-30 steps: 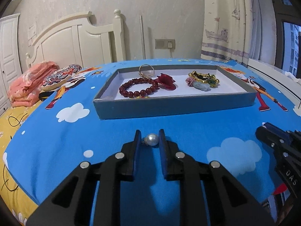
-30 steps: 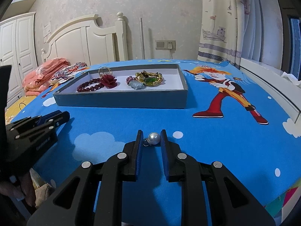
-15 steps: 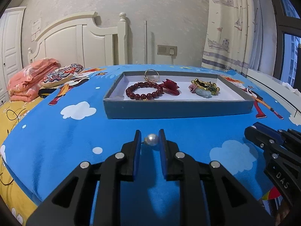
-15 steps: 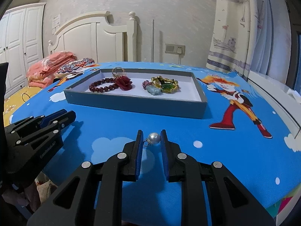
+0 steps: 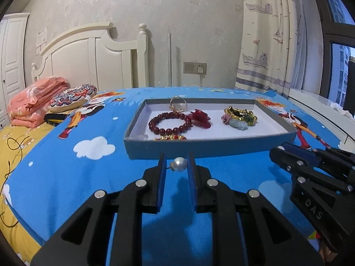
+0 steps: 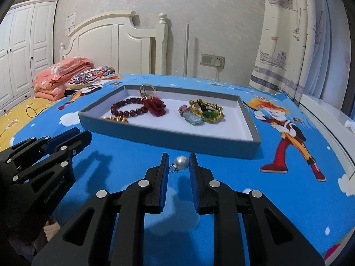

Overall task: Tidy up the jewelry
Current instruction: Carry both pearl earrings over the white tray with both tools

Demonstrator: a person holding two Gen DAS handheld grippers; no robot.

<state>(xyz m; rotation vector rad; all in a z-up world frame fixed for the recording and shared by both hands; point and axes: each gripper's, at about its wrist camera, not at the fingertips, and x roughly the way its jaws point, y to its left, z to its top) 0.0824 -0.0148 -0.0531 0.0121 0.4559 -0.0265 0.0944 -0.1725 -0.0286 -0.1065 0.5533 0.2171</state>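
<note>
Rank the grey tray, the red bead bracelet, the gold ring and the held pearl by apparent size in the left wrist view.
1. grey tray
2. red bead bracelet
3. gold ring and pearl: look alike; the pearl is much nearer, so unranked.

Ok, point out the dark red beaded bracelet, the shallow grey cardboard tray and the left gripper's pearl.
dark red beaded bracelet (image 5: 169,123): left wrist view, near beads.
shallow grey cardboard tray (image 5: 221,147): left wrist view, front wall.
white pearl earring (image 5: 179,164): left wrist view, pearl's centre.
</note>
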